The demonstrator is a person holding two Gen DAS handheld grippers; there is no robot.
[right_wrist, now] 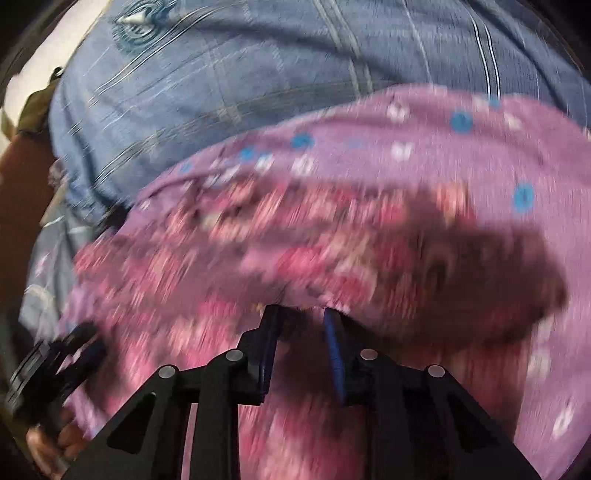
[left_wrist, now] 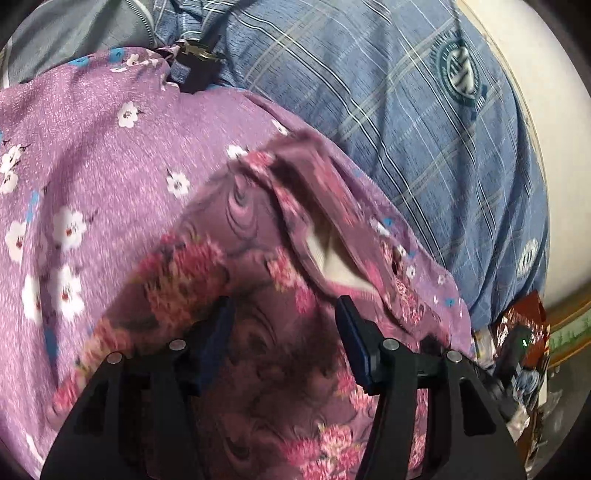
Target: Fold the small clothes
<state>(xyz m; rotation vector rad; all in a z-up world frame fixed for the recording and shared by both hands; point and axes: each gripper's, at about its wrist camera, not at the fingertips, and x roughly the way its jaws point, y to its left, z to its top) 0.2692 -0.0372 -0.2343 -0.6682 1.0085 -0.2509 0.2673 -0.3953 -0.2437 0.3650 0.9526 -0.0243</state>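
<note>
A small mauve garment with pink flower print (left_wrist: 236,280) lies on a lilac cloth with white blossoms (left_wrist: 92,155). A white label shows in its folded opening (left_wrist: 328,254). My left gripper (left_wrist: 282,314) is open and hovers just above the garment, its jaws wide apart. In the blurred right wrist view the same pink-flowered garment (right_wrist: 258,258) fills the middle. My right gripper (right_wrist: 299,317) is part open, and a fold of the garment's edge sits at its fingertips. The other gripper (right_wrist: 55,365) shows at the lower left with a hand on it.
A blue checked sheet (left_wrist: 424,122) covers the bed beyond the cloths and also shows in the right wrist view (right_wrist: 221,66). A grey zipped item (left_wrist: 81,33) lies at the far left. A white wall (left_wrist: 535,110) and a red-brown packet (left_wrist: 521,332) are at the right.
</note>
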